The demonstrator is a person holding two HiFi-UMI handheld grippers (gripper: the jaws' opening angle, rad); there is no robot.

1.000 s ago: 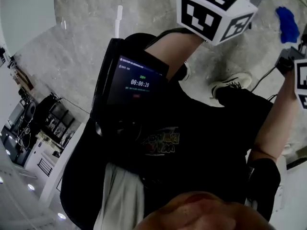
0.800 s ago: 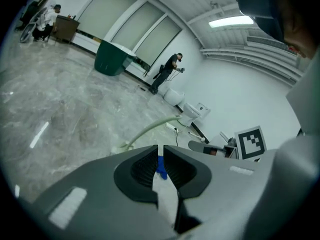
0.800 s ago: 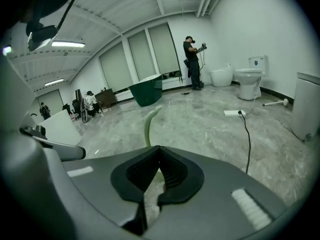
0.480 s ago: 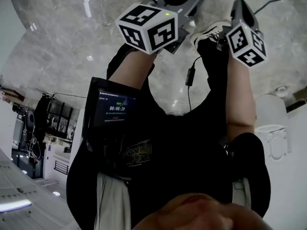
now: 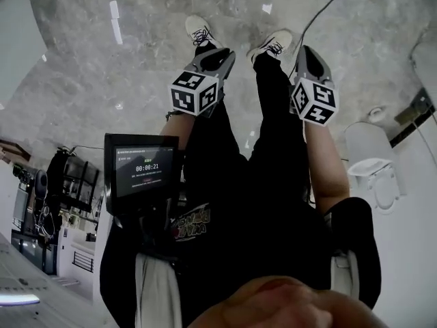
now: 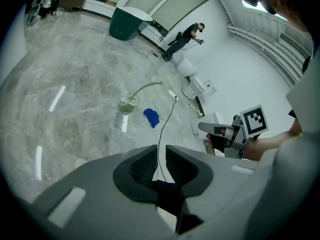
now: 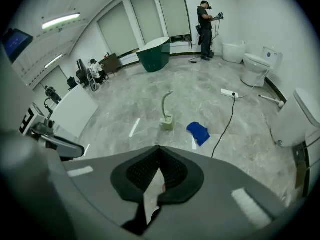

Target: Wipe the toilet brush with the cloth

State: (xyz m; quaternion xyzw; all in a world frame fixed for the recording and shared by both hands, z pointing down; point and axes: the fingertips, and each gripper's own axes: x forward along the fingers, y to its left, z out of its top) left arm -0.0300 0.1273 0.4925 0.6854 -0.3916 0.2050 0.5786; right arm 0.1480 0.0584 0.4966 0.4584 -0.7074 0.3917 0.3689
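The left gripper (image 6: 162,150) is held out in front of the person, tipped down at the floor (image 7: 125,104). Its tongs are a narrow crack apart with nothing in them, and only the floor and a black cable (image 6: 168,115) show through the gap.

Out on the marble stands the brush (image 7: 166,119) in its pale green holder, its curved handle rising out of it. Just to its right, not touching, the blue cloth (image 7: 199,133) lies crumpled, and the cable runs past on the cloth's far side.

The right gripper (image 7: 159,149) has its tongs pressed together and holds nothing. Further right a toilet (image 7: 300,116) stands by the wall.

To my eye the wiping hasn't started: neither thing is lifted, and both grippers are well short of them. The next move means getting over there and down low. Then the right tongs need spreading, so one gripper can pinch the cloth and the other take the handle.

The brush head is sunk in its holder, so I can't tell what it looks like. The head view catches only a corner of the cloth at its top edge, and no brush at all.
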